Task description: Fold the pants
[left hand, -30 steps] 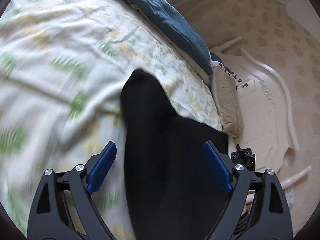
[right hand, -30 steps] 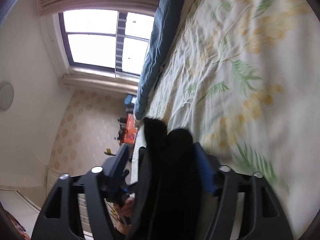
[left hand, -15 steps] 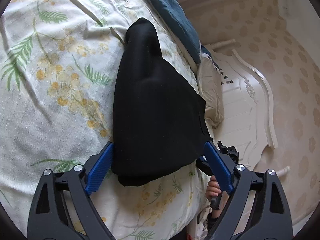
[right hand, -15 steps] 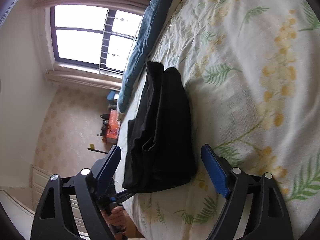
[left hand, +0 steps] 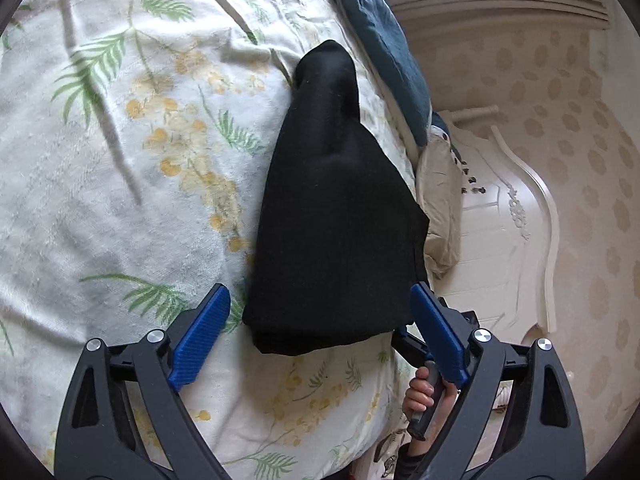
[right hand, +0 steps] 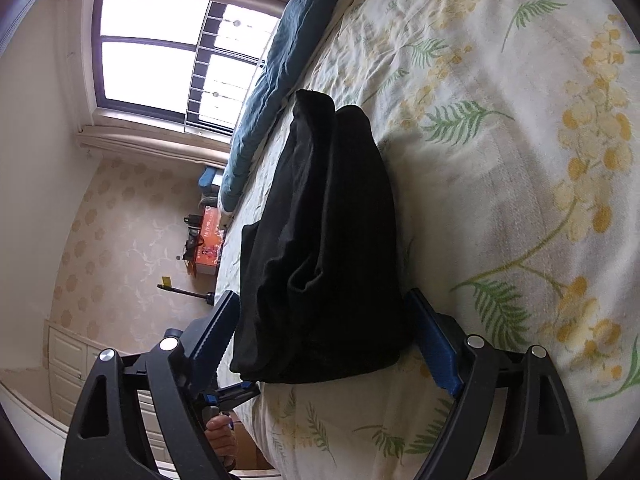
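Observation:
The black pants (left hand: pixel 336 216) lie folded into a thick bundle on the floral sheet (left hand: pixel 100 160), near the bed's edge. My left gripper (left hand: pixel 320 300) is open, its blue pads either side of the bundle's near end and not pressing on it. In the right wrist view the same pants (right hand: pixel 328 240) show their stacked layers. My right gripper (right hand: pixel 323 300) is open too, its pads flanking the near fold without squeezing it. A hand (left hand: pixel 420 394) holding the other gripper shows at the bed's side.
A blue duvet (left hand: pixel 384 52) runs along the far side of the bed, with a beige pillow (left hand: pixel 440 200) by a white headboard (left hand: pixel 532 216). Beyond the bed edge stand a window (right hand: pixel 160 52) and an orange box (right hand: pixel 208 240).
Both grippers have drawn back from the pants. The right jaws, close around the cloth a second ago, have widened and let it go. The bundle now rests flat on the sheet.

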Demonstrator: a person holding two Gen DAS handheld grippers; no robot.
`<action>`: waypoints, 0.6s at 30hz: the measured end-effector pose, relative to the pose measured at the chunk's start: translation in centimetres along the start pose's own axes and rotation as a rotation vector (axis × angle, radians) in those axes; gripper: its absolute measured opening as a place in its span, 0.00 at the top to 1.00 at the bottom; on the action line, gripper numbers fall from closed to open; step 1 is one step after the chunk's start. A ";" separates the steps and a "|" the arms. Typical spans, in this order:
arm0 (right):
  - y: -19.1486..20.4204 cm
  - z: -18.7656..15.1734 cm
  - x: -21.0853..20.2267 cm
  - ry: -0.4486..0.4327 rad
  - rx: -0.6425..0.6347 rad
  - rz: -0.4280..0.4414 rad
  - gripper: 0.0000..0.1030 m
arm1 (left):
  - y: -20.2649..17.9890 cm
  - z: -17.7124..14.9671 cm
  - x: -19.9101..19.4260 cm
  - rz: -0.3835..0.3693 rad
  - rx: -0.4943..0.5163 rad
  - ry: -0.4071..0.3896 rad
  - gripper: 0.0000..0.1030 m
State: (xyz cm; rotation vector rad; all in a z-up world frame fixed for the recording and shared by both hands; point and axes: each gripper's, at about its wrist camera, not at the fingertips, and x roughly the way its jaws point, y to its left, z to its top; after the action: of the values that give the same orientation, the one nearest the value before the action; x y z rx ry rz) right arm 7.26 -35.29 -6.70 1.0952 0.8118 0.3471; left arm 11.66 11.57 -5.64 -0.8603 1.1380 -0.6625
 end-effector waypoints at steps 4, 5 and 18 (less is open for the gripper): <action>0.7 -0.1 0.7 0.009 -0.033 -0.041 0.20 | -1.0 0.3 1.4 0.063 0.008 0.021 0.14; 0.9 -0.1 0.9 0.014 -0.044 -0.049 0.19 | -1.3 0.3 2.1 0.069 0.002 0.038 0.19; 0.6 -0.6 1.0 0.026 -0.041 -0.033 0.61 | 0.1 -0.2 2.2 0.033 -0.069 0.038 0.71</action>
State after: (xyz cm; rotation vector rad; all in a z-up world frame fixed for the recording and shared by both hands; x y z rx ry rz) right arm 7.57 -34.04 -6.66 1.0397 0.8413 0.3489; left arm 12.09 9.80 -6.80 -0.8886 1.2128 -0.6173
